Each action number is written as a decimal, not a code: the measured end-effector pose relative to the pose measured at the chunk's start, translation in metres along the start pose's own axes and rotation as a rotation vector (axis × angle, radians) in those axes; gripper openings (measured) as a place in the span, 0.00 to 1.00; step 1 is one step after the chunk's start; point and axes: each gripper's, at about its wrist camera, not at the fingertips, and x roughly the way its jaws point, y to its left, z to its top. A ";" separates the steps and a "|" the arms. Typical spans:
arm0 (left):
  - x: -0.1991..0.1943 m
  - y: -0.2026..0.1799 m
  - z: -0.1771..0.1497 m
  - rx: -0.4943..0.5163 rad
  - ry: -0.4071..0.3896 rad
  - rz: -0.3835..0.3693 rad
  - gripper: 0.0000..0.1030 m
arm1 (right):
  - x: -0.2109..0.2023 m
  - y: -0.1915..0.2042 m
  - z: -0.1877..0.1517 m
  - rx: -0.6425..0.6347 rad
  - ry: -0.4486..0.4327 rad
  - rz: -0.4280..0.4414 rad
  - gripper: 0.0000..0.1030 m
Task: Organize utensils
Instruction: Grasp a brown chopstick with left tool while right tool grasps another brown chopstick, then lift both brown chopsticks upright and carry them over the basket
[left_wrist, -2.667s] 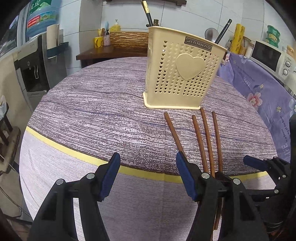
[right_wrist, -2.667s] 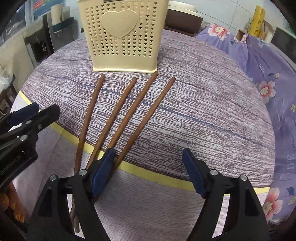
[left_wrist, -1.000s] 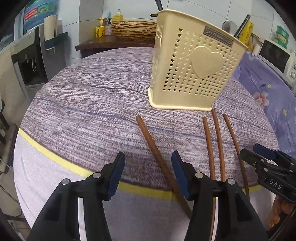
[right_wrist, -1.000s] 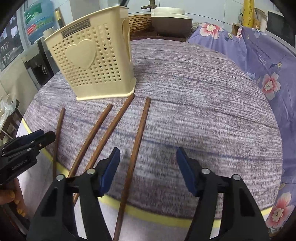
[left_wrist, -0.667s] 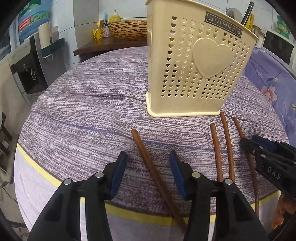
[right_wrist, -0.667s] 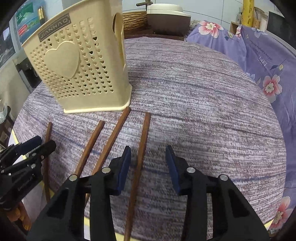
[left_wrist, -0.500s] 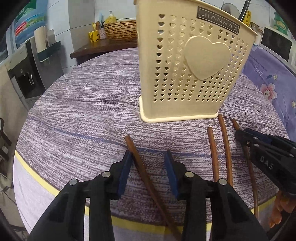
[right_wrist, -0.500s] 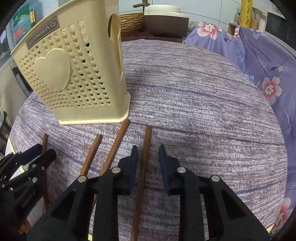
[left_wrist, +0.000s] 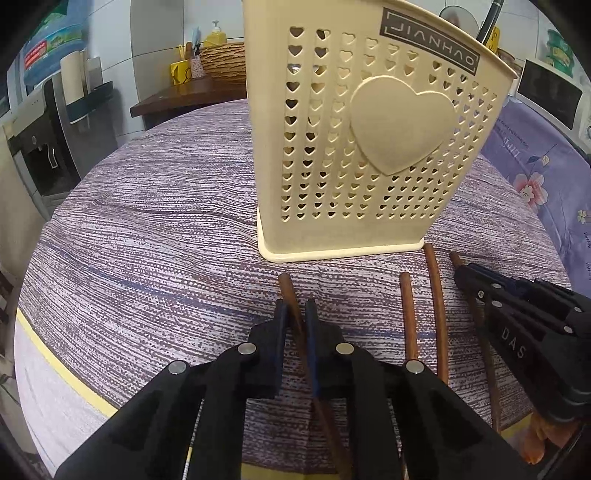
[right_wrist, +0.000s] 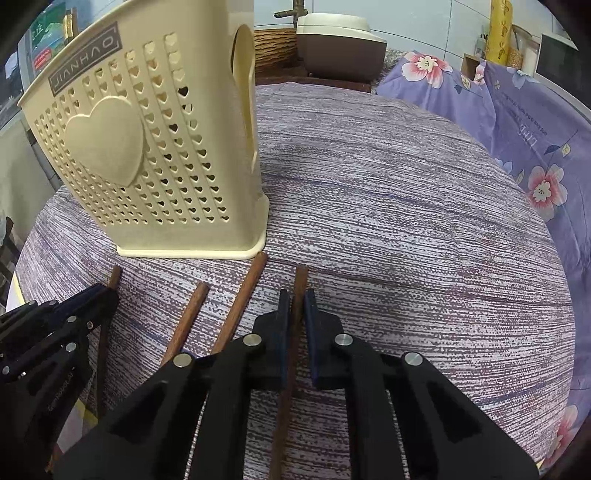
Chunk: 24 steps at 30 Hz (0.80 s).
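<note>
Several brown wooden chopsticks lie side by side on the purple table in front of a cream perforated utensil holder (left_wrist: 369, 147) with a heart on its face; the holder also shows in the right wrist view (right_wrist: 147, 155). My left gripper (left_wrist: 294, 314) is shut on the leftmost chopstick (left_wrist: 286, 290), near its far end. My right gripper (right_wrist: 295, 308) is shut on the rightmost chopstick (right_wrist: 301, 277), also near its far end. Two chopsticks (left_wrist: 408, 314) (left_wrist: 436, 295) lie between them. Both held chopsticks still rest on the table.
The round table's cloth (right_wrist: 406, 221) has a yellow edge band (left_wrist: 66, 376) near me. A purple floral cloth (right_wrist: 517, 122) covers things to the right. A wooden shelf with a basket (left_wrist: 221, 66) stands behind the table. Dark utensil handles (left_wrist: 491, 18) stick out of the holder.
Both grippers moved forward toward the holder and closed, the left on the leftmost chopstick, the right on the rightmost one.
</note>
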 end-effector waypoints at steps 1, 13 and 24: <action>0.002 0.002 0.002 -0.001 0.000 -0.001 0.11 | 0.000 0.000 0.000 0.001 -0.001 0.003 0.09; -0.014 0.014 0.012 -0.044 -0.056 -0.056 0.10 | -0.029 -0.014 0.001 0.051 -0.086 0.088 0.08; -0.126 0.022 0.034 -0.044 -0.315 -0.162 0.08 | -0.146 -0.050 0.006 0.087 -0.345 0.188 0.08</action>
